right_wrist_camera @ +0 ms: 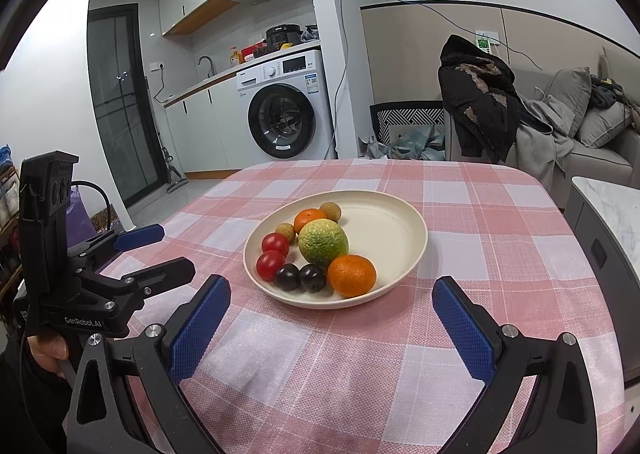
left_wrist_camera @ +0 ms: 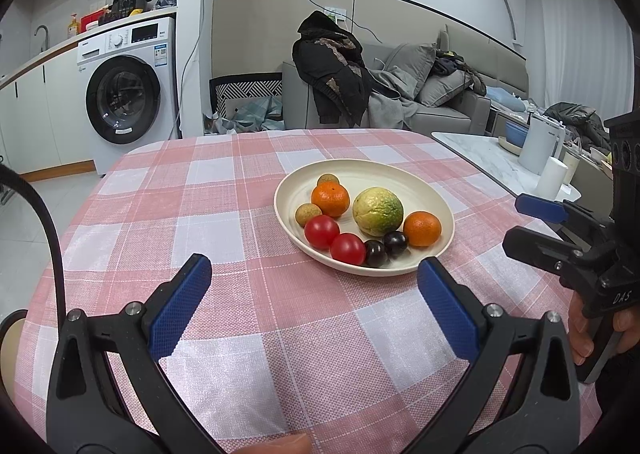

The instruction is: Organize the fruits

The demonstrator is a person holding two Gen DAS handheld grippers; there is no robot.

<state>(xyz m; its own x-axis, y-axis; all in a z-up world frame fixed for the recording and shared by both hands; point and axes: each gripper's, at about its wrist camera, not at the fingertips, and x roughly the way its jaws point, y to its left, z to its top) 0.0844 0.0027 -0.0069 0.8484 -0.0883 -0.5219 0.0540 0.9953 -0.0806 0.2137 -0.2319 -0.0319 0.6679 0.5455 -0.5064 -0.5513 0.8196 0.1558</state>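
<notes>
A cream plate (left_wrist_camera: 400,174) (right_wrist_camera: 392,214) sits on the pink checked tablecloth. It holds a large green-yellow fruit (left_wrist_camera: 377,211) (right_wrist_camera: 323,242), two oranges (left_wrist_camera: 330,198) (left_wrist_camera: 422,228), two red tomatoes (left_wrist_camera: 321,231) (left_wrist_camera: 347,248), two dark plums (left_wrist_camera: 376,253) (left_wrist_camera: 395,243) and two small brown fruits (left_wrist_camera: 308,213) (left_wrist_camera: 328,179). My left gripper (left_wrist_camera: 314,278) is open and empty, just short of the plate's near rim. My right gripper (right_wrist_camera: 330,300) is open and empty at the plate's near edge. Each gripper also shows in the other's view, the right (left_wrist_camera: 536,226) and the left (right_wrist_camera: 160,254).
The checked table (left_wrist_camera: 224,214) runs to a rounded far edge. A white marble side table (left_wrist_camera: 488,162) with a white kettle (left_wrist_camera: 538,144) and cups stands to the right. A washing machine (left_wrist_camera: 128,94), a grey sofa (left_wrist_camera: 424,94) with clothes and a patterned basket (left_wrist_camera: 248,90) are beyond.
</notes>
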